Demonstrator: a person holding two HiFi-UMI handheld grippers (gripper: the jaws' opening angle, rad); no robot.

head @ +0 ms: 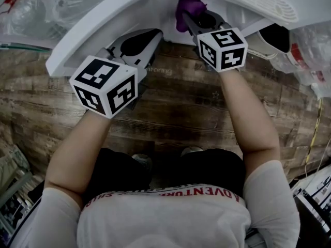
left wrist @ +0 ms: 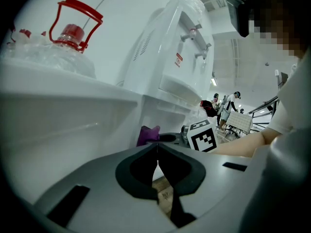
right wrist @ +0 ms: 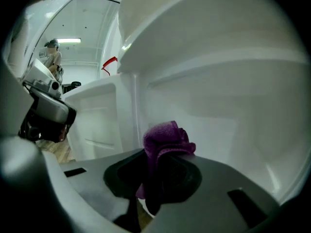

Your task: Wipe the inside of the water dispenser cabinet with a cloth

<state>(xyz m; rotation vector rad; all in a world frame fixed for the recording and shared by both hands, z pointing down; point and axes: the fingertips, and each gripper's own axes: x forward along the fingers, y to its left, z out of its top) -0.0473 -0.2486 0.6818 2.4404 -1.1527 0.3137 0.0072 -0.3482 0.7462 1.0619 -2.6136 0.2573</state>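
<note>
In the head view, the left gripper (head: pixel 147 37) sits by the edge of the white plastic water dispenser cabinet (head: pixel 150 6). The right gripper (head: pixel 191 17) reaches into the cabinet, with the crumpled purple cloth (head: pixel 187 5) at its tips. Below is brown wood-plank flooring (head: pixel 196 107). The person's white shirt (head: pixel 165 216) shows the red word "ADVENTURE", upside down from here; the line under it is cut off.

In the left gripper view, the left gripper's jaws meet at the tips with nothing between them. A clear water bottle with a red cap and handle (left wrist: pixel 73 33) stands at upper left. The white dispenser front with two taps (left wrist: pixel 187 52) bears a small red-and-white sticker (left wrist: pixel 179 58), too small to read.

In the right gripper view, the jaws are clamped on the purple cloth, close to the cabinet's inner wall; contact is unclear.
</note>
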